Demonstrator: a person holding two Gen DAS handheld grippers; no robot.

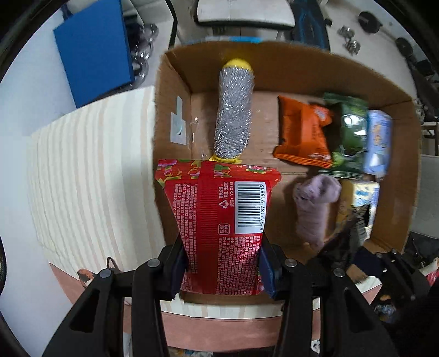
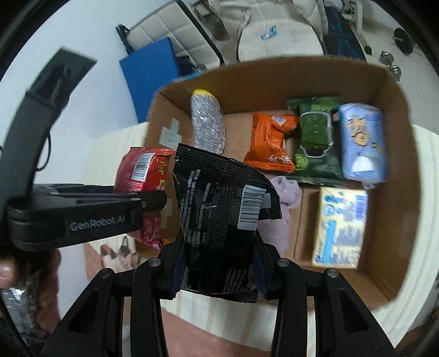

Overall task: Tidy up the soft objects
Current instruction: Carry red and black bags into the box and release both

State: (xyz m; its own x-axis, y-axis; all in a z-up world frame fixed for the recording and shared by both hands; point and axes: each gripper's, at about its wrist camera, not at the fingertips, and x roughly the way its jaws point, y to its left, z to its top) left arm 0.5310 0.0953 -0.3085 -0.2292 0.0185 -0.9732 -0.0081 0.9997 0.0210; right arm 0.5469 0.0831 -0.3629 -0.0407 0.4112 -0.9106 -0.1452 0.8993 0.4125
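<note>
My left gripper [image 1: 222, 263] is shut on a red foil packet [image 1: 219, 217] and holds it over the near left part of an open cardboard box [image 1: 274, 52]. My right gripper [image 2: 216, 266] is shut on a black foil packet [image 2: 219, 217] above the box's near edge [image 2: 384, 302]. In the right wrist view the left gripper [image 2: 153, 199] with the red packet [image 2: 142, 170] is at the left. In the box lie a silver scrubber [image 1: 234, 115], an orange packet [image 1: 304, 131], a green wipes pack [image 2: 315, 142], a blue pack [image 2: 362, 142], a yellow-blue pack [image 2: 340, 225] and a purple cloth [image 1: 315, 208].
The box stands on a striped cloth [image 1: 90, 170]. A blue board [image 1: 93, 49] leans at the back left. A chair [image 1: 244, 13] and dumbbells [image 1: 348, 38] are on the floor beyond.
</note>
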